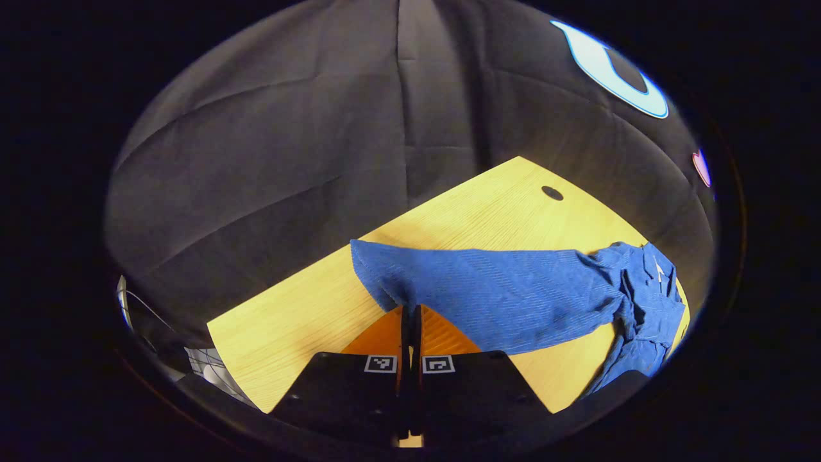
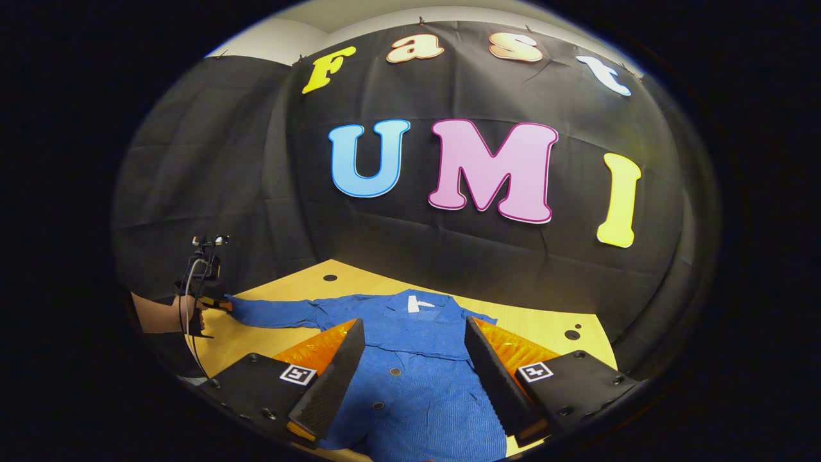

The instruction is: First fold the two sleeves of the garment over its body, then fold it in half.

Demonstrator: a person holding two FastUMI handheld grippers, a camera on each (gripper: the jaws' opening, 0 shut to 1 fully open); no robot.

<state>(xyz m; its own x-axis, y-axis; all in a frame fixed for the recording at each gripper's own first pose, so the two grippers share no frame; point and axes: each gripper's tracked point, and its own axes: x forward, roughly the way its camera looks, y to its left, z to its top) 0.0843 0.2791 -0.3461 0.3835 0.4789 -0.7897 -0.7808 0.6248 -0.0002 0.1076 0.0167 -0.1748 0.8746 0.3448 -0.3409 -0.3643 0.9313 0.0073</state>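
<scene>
The left gripper (image 1: 410, 314) has its two black fingers pressed together on the cuff edge of a blue sleeve (image 1: 487, 289), pinching the cloth between them. In the left gripper view, that sleeve stretches away to the right across a light wooden table (image 1: 301, 321) and runs into the bunched body of the blue garment near the table's far side. A small dark hole (image 1: 552, 192) sits in the tabletop beyond the sleeve.

The right gripper (image 2: 415, 359) is spread wide, its two ridged black fingers angled apart above the garment (image 2: 417, 385), touching nothing. In the right gripper view, the garment lies flat on the table, front side up, with buttons down the middle and a white tag (image 2: 420, 303) at the collar. Its sleeve reaches out to the left, where a hand (image 2: 183, 313) holds the other gripper at the cuff. Black cloth hangs behind the table as a wall (image 2: 244, 179).
</scene>
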